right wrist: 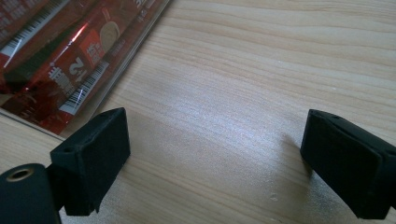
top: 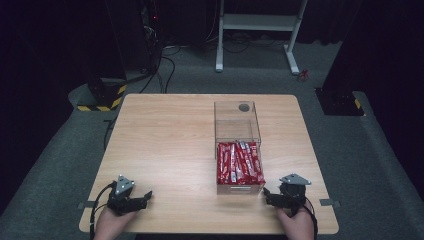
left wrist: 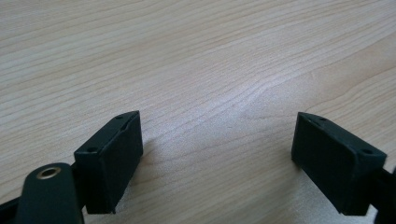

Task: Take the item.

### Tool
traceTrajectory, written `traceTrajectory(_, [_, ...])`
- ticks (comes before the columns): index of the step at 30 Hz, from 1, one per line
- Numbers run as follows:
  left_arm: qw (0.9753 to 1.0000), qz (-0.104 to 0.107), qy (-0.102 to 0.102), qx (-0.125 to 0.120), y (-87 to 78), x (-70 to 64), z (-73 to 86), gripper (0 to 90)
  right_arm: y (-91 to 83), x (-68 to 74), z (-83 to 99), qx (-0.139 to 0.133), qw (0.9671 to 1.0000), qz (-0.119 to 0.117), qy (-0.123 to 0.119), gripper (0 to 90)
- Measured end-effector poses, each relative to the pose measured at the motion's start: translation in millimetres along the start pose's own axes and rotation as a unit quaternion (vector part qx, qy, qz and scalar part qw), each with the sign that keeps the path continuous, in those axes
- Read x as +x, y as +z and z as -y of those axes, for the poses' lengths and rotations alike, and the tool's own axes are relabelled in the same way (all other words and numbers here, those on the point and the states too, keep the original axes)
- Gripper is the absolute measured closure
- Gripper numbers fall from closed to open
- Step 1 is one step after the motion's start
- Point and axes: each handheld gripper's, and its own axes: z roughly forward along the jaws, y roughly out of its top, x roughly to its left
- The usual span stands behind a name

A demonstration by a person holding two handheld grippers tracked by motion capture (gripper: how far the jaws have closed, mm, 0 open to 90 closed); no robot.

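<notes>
A clear plastic drawer box (top: 237, 121) stands right of the table's middle, its drawer (top: 240, 187) pulled out toward me. The drawer holds several red snack packets (top: 239, 163), side by side. Through the drawer's clear wall the packets (right wrist: 60, 60) show at the upper left of the right gripper view. My right gripper (top: 267, 196) rests open on the table just right of the drawer's front corner. My left gripper (top: 145, 197) lies open near the front left edge, far from the box. Bare wood shows between the jaws of my left gripper (left wrist: 217, 158) and my right gripper (right wrist: 215, 158).
The wooden table (top: 165, 145) has bare wood across its left half and behind the box. A white desk frame (top: 257, 30) and cables lie on the dark floor beyond. A yellow-black striped base (top: 102, 97) sits off the far left corner.
</notes>
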Motion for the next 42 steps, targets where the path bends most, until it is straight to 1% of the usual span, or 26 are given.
traceTrajectory(22, [1.0, 0.001, 0.001, -0.001, -0.4, -0.2, 0.4, 17.1, 0.0, 0.1, 0.0, 0.0, 1.0, 0.0, 0.001, 7.9])
traceTrajectory(28, [1.0, 0.002, 0.003, 0.003, -1.3, -0.6, -0.2, 18.2, 0.1, -0.1, -0.1, 0.0, 1.0, -0.001, 0.0, 7.9])
traceTrajectory(31, [0.9999, 0.005, 0.003, 0.009, -1.6, -3.6, -1.4, 18.4, 0.1, -0.1, -0.1, 0.0, 1.0, -0.001, 0.0, 7.9])
traceTrajectory(35, [0.9997, 0.014, 0.012, 0.017, -0.9, -8.7, -4.4, 18.0, 0.1, -0.1, -0.1, 0.0, 1.0, -0.001, 0.0, 7.9])
traceTrajectory(39, [0.9997, 0.02, 0.01, 0.013, -0.7, -13.3, -7.1, 18.6, 0.0, -0.1, -0.1, 0.0, 1.0, -0.001, 0.0, 7.9])
traceTrajectory(42, [0.9997, 0.02, 0.011, 0.004, -2.5, -15.6, -9.1, 19.7, 0.0, 0.0, -0.1, 0.0, 1.0, -0.001, 0.001, 7.9])
